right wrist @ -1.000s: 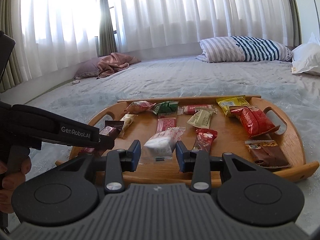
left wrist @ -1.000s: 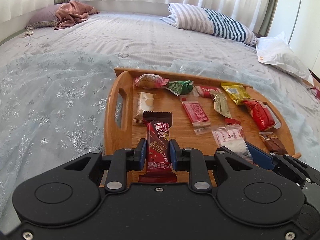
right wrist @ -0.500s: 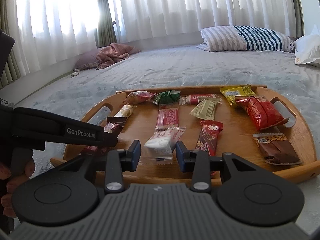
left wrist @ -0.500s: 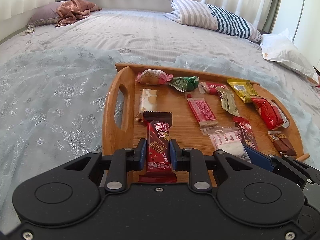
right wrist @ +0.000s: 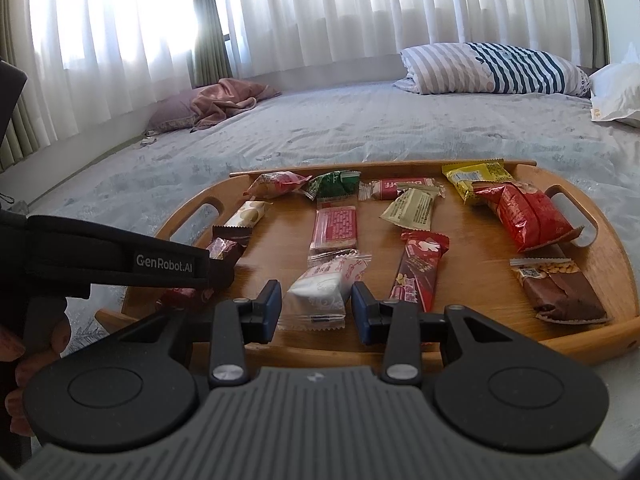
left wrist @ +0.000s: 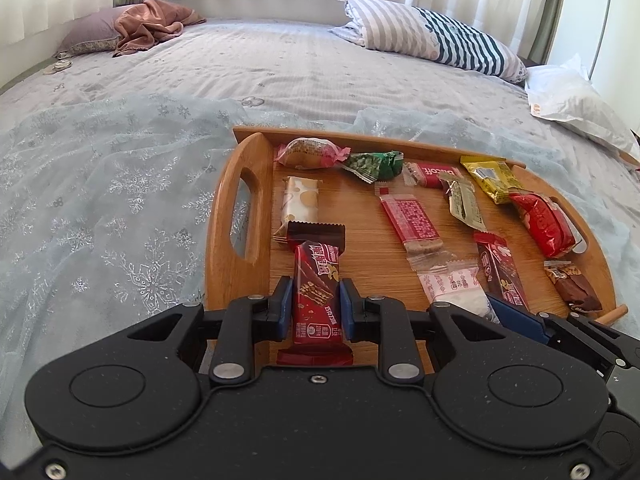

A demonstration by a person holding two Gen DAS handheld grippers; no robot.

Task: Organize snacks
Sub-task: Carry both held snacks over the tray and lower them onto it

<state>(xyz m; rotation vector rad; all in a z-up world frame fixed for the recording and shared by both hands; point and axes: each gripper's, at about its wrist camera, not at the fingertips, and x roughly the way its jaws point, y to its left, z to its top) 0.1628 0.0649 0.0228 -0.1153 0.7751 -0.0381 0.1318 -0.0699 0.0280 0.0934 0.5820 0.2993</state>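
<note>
Two claws hover over the near edge of the wooden tray [left wrist: 224, 216]: the left gripper [left wrist: 312, 312] pinches a red wafer bar [left wrist: 316, 292], the right gripper [right wrist: 316, 312] pinches a white packet [right wrist: 320, 292].

Left tool [left wrist: 313, 305] clamped shut, right tool [right wrist: 316, 306] pads slightly apart

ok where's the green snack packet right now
In the left wrist view the green packet lies along the tray's far edge, between the pink-wrapped snack and the red bar.
</note>
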